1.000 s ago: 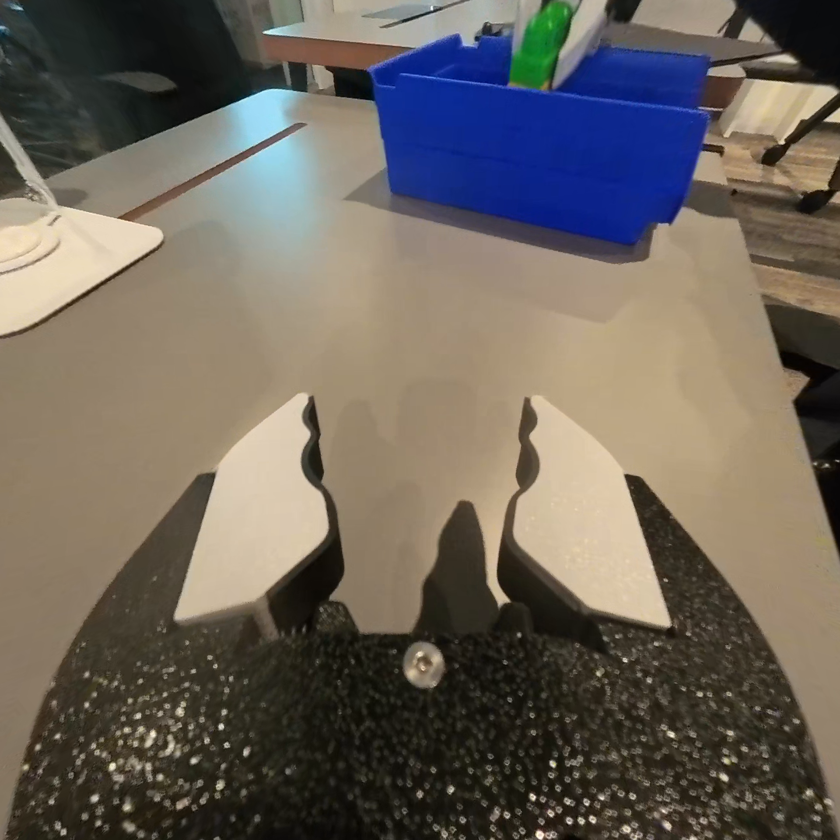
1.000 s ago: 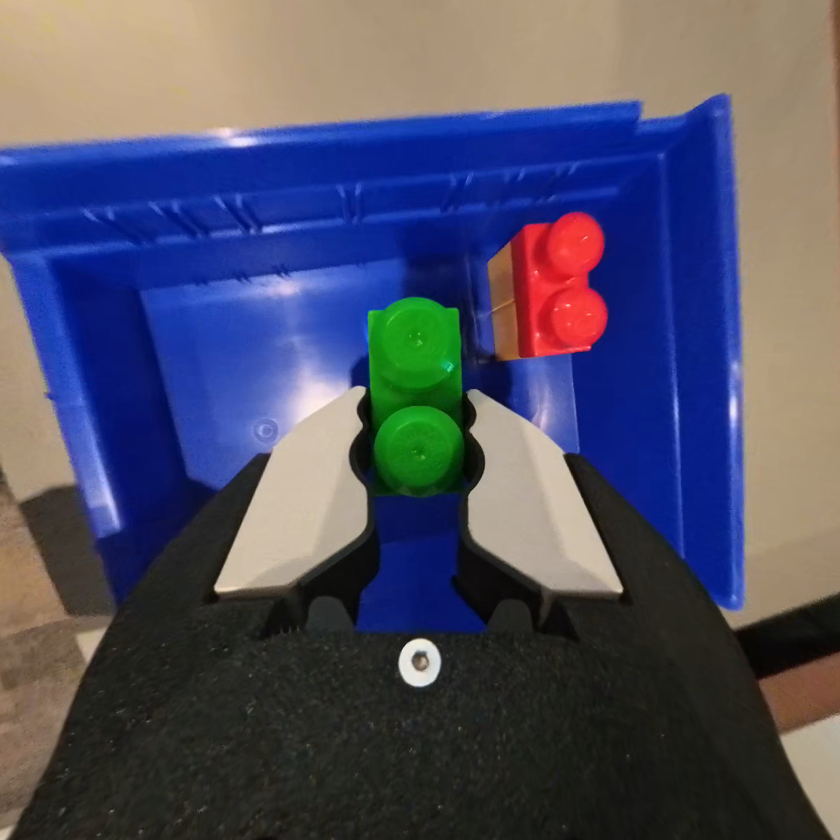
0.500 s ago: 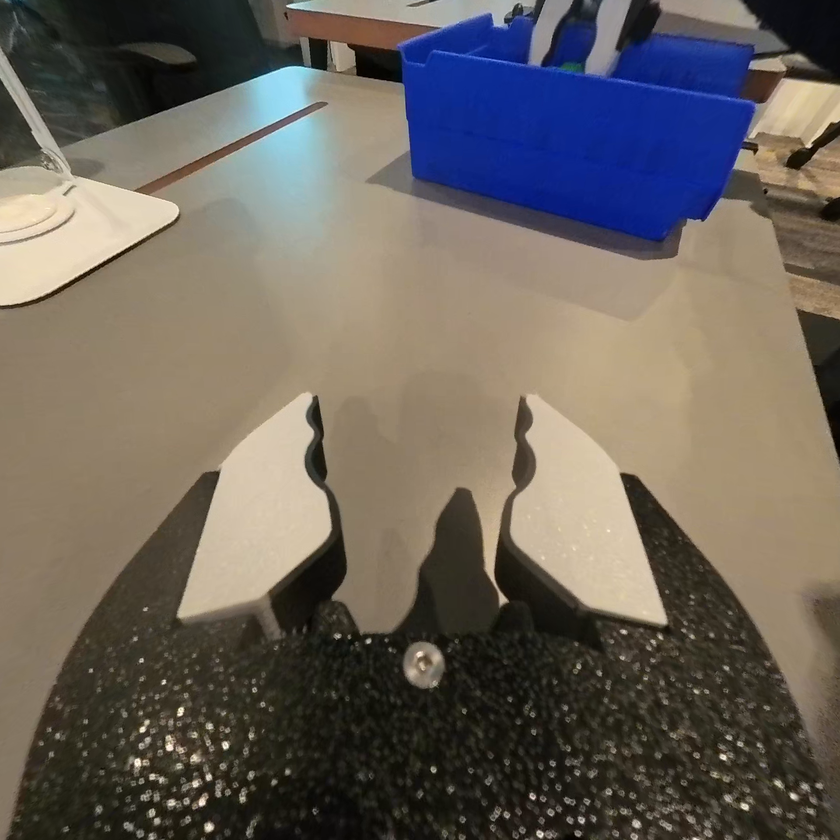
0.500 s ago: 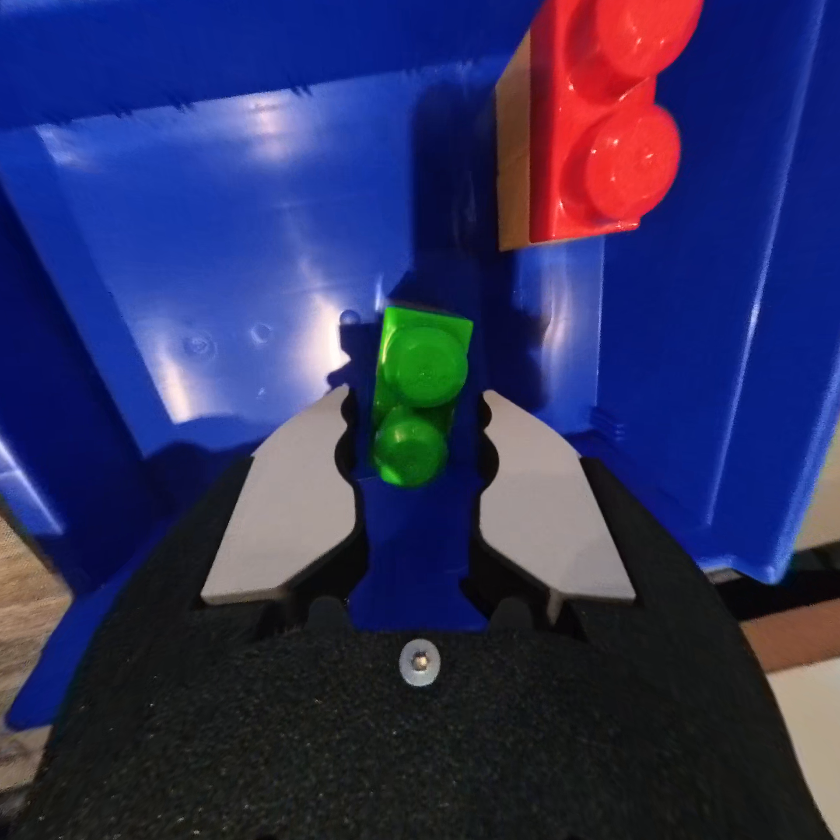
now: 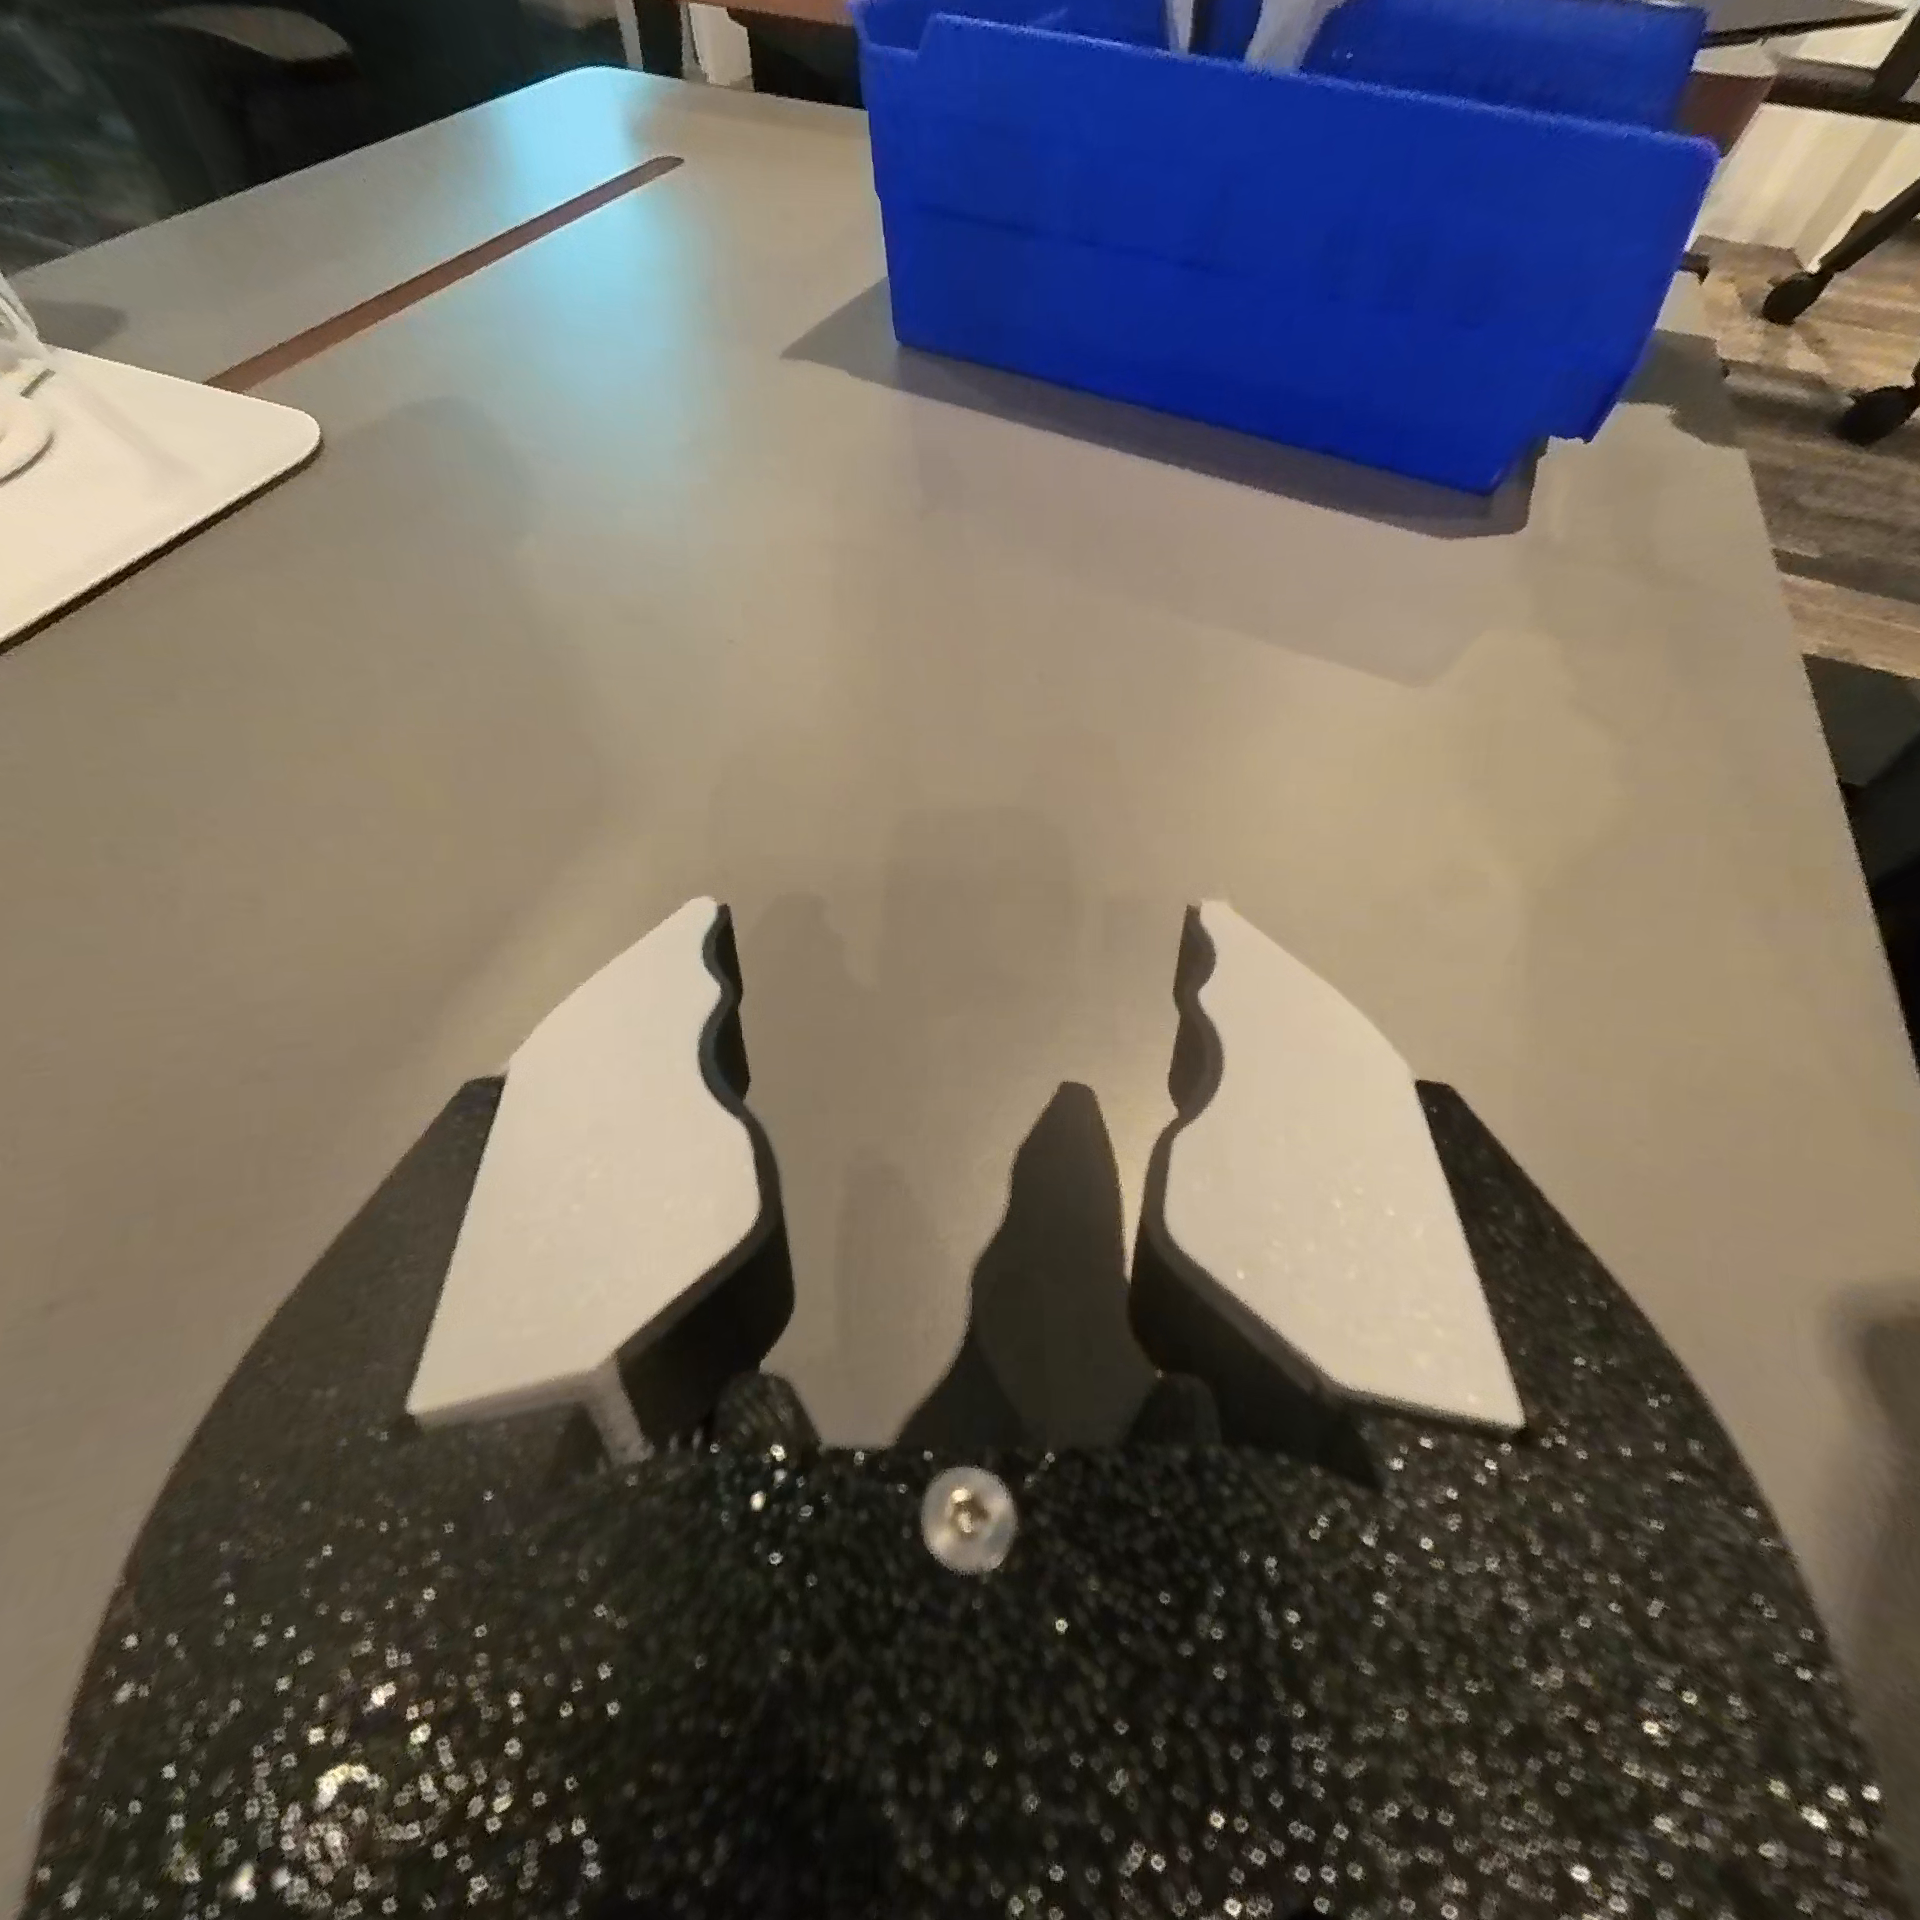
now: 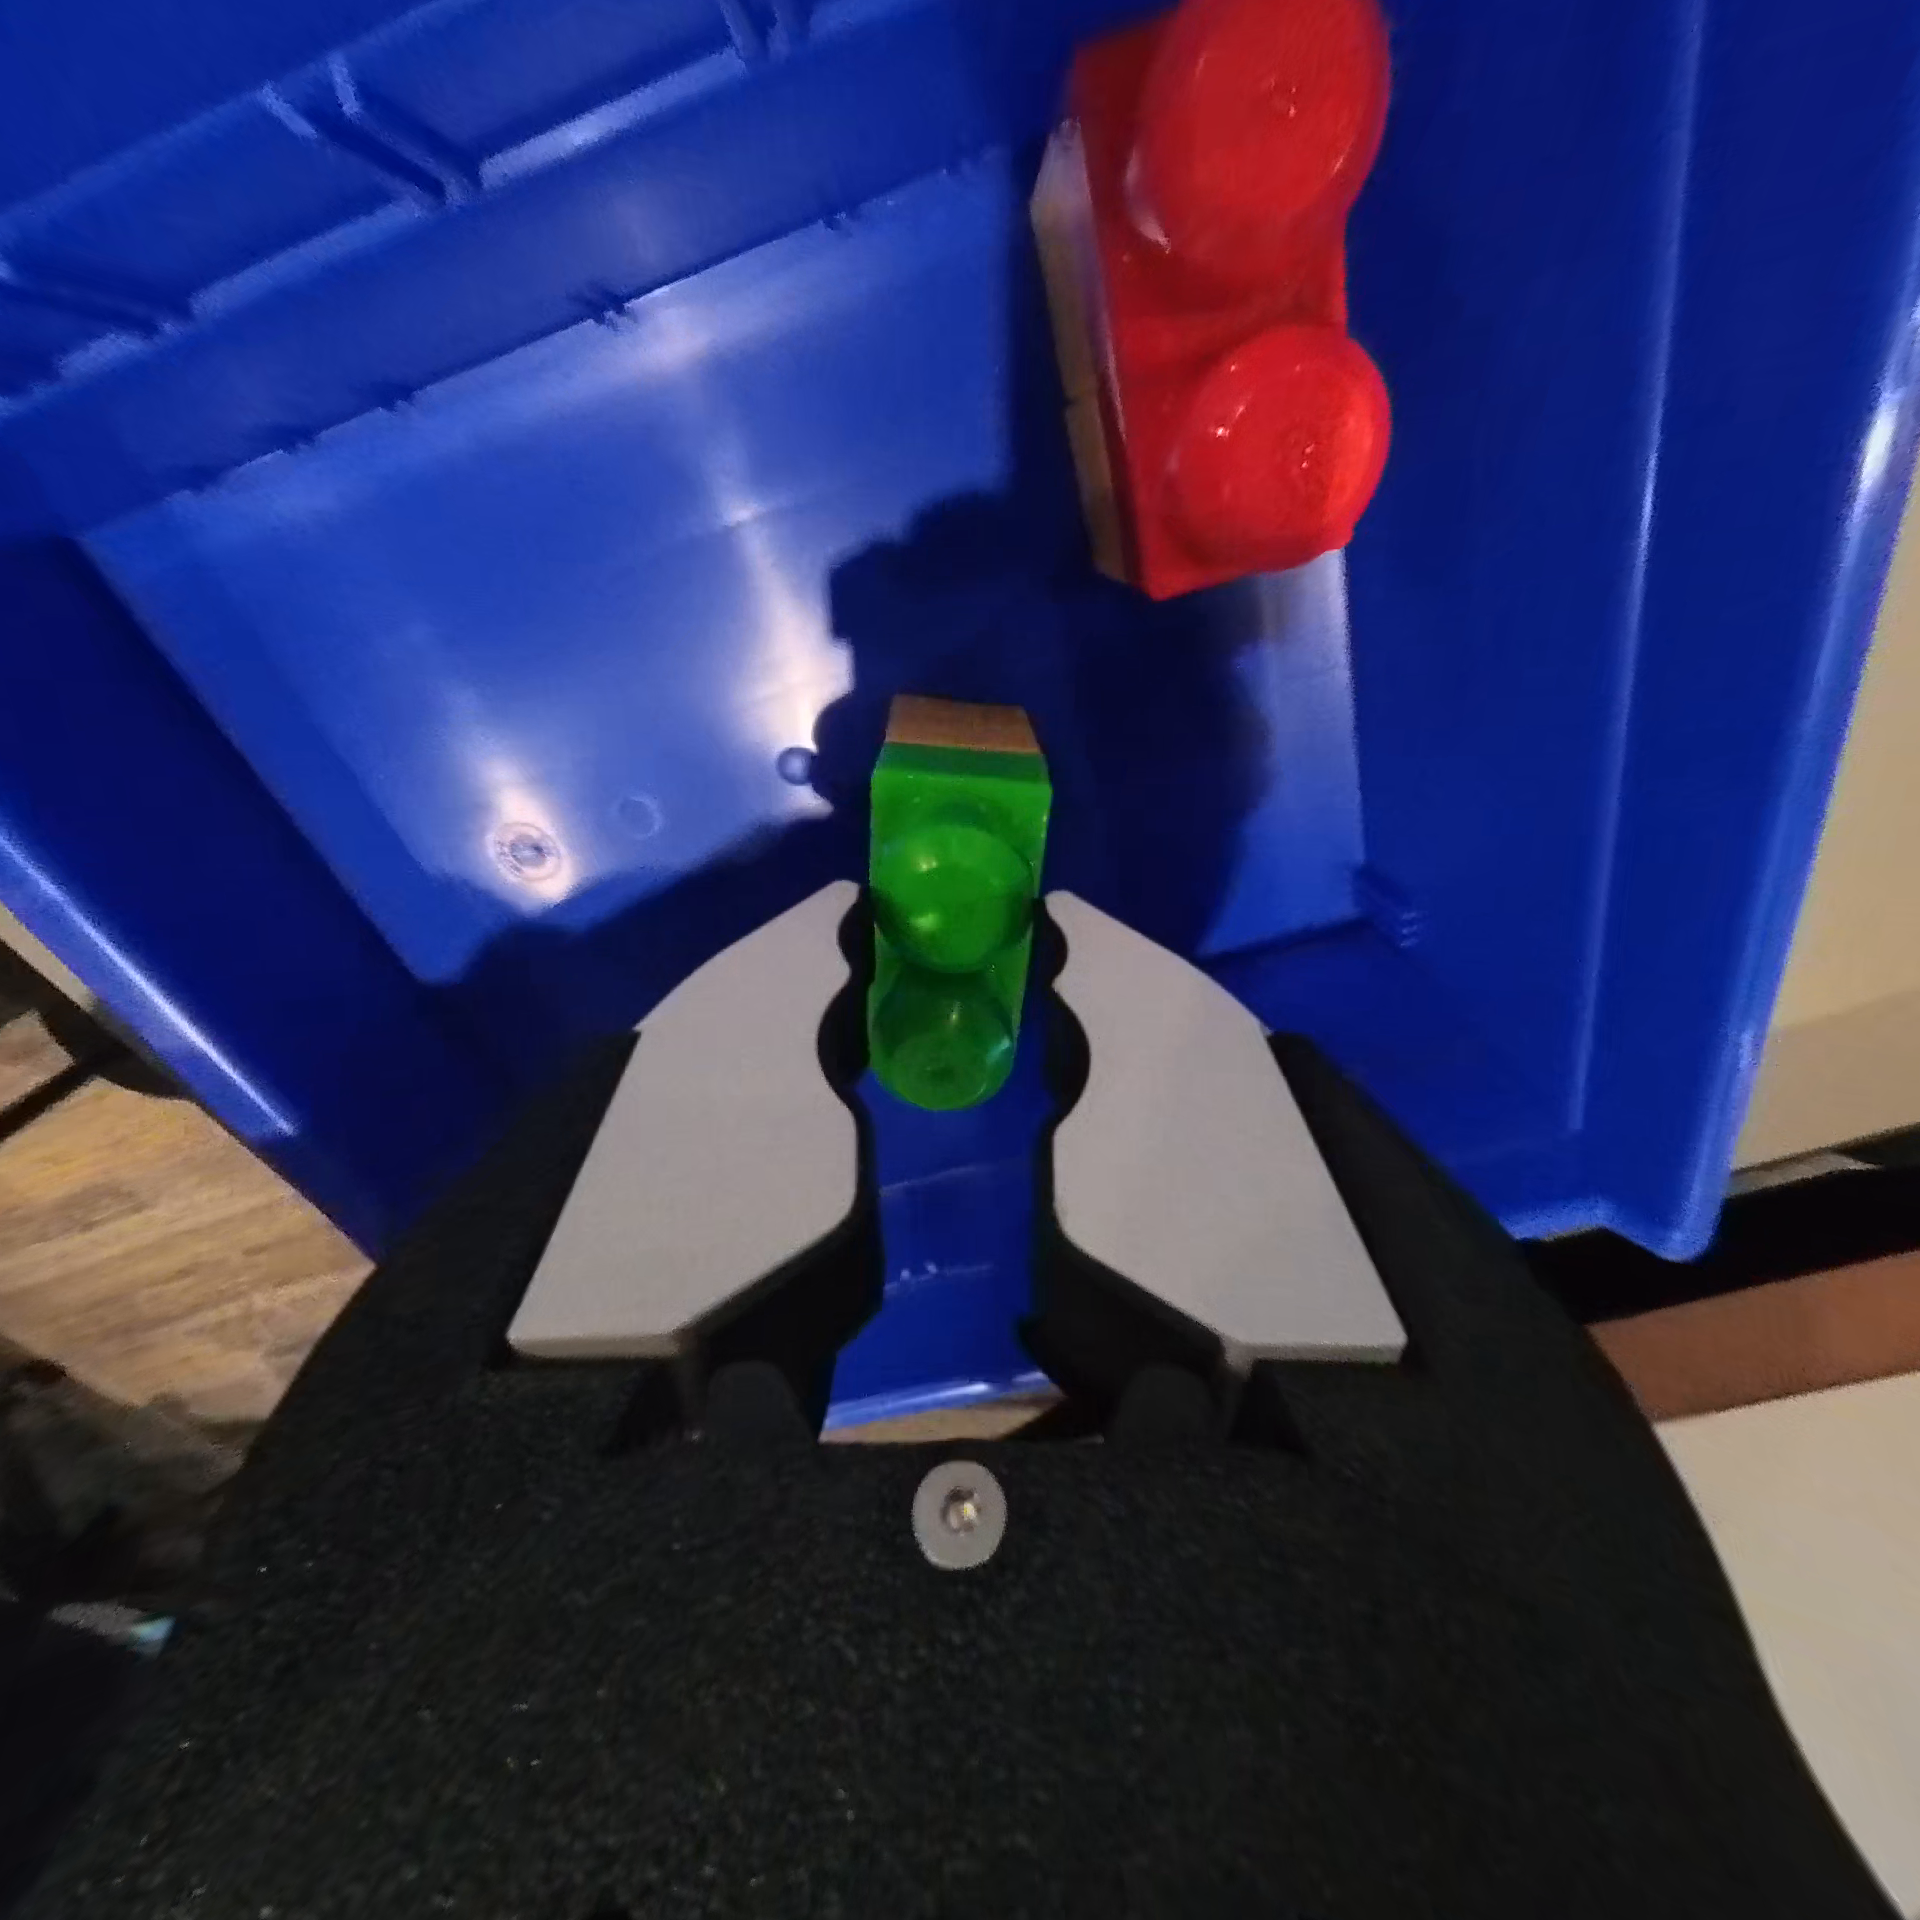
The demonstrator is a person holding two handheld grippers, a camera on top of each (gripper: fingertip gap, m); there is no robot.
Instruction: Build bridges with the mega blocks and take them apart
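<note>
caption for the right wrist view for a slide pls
Right gripper fingers closed on a green two-stud block inside the blue bin, a red block lying beyond.

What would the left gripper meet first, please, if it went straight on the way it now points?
The left gripper, open and empty, points low across the bare grey table. Straight on, it would probably meet the tabletop first; if it skimmed above that, the near wall of the blue bin, which sits slightly right of centre. Depth is unclear.
</note>
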